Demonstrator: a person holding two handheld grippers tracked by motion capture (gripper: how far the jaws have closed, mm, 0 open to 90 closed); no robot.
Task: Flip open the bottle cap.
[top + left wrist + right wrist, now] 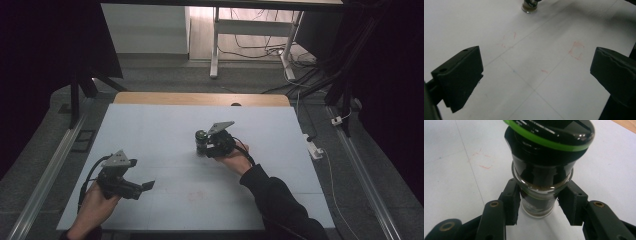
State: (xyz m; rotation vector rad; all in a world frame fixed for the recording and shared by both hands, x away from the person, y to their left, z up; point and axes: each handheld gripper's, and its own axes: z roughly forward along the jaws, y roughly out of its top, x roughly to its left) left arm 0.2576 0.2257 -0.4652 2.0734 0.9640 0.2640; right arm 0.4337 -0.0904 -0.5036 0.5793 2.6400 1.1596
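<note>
1. Dim room, with dark curtains at both sides and cables on the grey floor beyond; in the middle lies a white surface (165,135) with a wooden strip along its far edge.
2. A person's forearms enter from the near side, each hand holding a two-fingered gripper.
3. Right gripper (204,144) rests near the middle of the surface, pointing left across it. Its fingers (512,202) are closed on a small glass jar (537,195) with a black lid ringed in green.
4. From the right gripper view, the jar stands upright, its long axis vertical. The fingers press on the glass body from both sides, just below the lid, and the base looks to be on or just above the surface.
5. Left gripper (145,186) sits near the front left corner of the surface, pointing right. Its fingers (461,75) are spread wide with nothing between them.
6. From the left gripper view, the jar (529,5) lies well ahead of the open fingers, at the far top of that view, with bare white surface and faint red pen marks (576,50) between.
7. The right hand is plainly the nearer one; any move on the jar by the left fingers would mean crossing the surface toward it and approaching the upright body from the side.
</note>
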